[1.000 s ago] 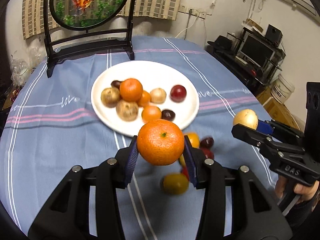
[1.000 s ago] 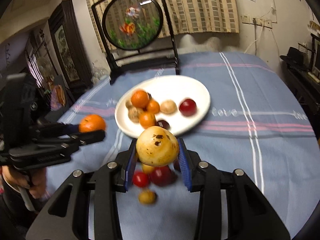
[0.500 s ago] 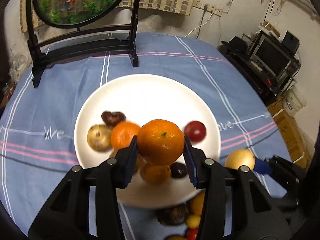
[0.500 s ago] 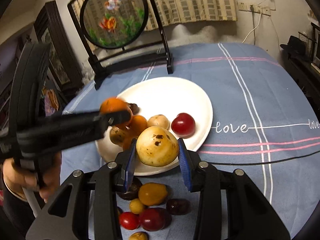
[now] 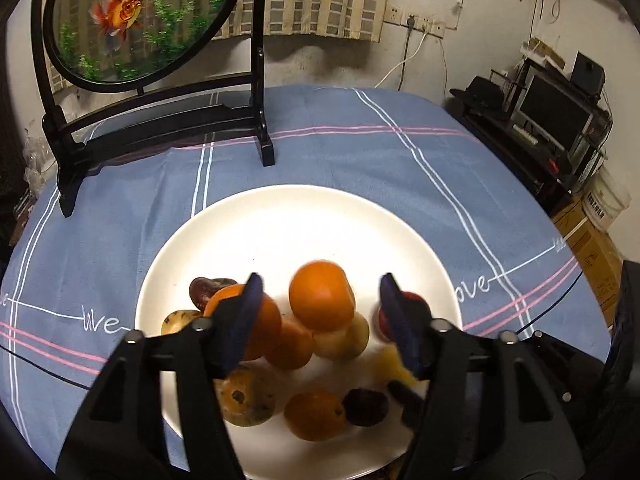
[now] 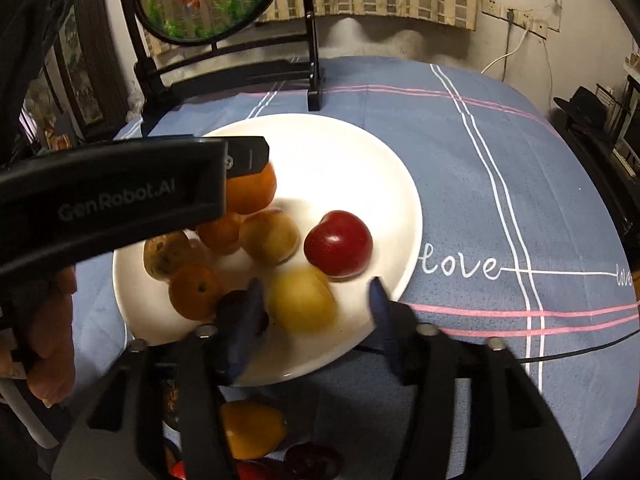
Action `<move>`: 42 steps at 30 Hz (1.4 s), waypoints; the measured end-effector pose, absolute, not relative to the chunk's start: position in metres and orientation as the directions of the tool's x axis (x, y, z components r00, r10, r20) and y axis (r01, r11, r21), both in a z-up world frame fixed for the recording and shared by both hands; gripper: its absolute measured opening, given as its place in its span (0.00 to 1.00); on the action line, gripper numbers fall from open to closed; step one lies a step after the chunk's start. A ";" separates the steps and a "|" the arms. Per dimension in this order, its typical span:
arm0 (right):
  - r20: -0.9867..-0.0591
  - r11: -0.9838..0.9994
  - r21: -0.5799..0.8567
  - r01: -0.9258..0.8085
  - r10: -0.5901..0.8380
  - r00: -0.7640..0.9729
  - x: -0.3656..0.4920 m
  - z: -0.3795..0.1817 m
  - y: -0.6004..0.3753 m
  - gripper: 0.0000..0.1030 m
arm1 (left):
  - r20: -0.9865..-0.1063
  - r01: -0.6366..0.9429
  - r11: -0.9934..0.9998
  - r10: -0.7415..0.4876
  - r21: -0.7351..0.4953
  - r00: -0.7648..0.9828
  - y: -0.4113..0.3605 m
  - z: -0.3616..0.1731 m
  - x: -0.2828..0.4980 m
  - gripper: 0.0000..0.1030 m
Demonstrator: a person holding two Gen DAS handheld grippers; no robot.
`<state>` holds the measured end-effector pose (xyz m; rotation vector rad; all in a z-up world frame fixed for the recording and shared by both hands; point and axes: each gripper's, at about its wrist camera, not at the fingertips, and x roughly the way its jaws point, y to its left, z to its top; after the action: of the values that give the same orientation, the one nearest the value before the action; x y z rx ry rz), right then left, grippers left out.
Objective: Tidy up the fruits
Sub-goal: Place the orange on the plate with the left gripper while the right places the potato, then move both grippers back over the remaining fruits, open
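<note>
A white plate (image 5: 304,224) on the blue tablecloth holds several fruits. My left gripper (image 5: 320,312) is open above the plate; the large orange (image 5: 322,295) sits free between its jaws, on top of the pile, blurred. My right gripper (image 6: 314,304) is open over the plate's (image 6: 360,152) near rim; the yellow pear (image 6: 301,303) lies blurred between its jaws beside a red apple (image 6: 339,248). The left gripper's arm (image 6: 112,192) crosses the right wrist view over the pile's left side.
A black stand with a round goldfish panel (image 5: 132,16) stands behind the plate. Loose fruits, one of them an orange-yellow one (image 6: 252,426), lie on the cloth below the right gripper. A TV shelf (image 5: 560,120) and boxes are off the table's right edge.
Both grippers moved forward over the plate and opened. The large orange left the left jaws and the yellow pear left the right jaws; both now rest on the plate.
</note>
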<state>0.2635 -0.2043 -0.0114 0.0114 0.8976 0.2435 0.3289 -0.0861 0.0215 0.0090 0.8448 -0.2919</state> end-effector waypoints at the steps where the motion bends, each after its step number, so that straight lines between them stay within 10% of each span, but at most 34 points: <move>1: -0.769 0.972 0.106 -0.209 0.213 0.603 0.261 -0.009 -0.204 0.61 | -0.734 0.257 0.960 -0.252 -0.109 0.631 -0.085 0.023 0.327 0.70; 42: -0.742 0.964 0.215 -0.153 0.263 0.616 0.084 -0.018 -0.250 0.65 | -0.771 0.288 0.958 -0.189 -0.007 0.609 -0.028 -0.012 0.121 0.87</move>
<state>0.0845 -0.2503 -0.0185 0.1354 0.8755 0.2406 0.1207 -0.0283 -0.0122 0.1221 0.8745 -0.2763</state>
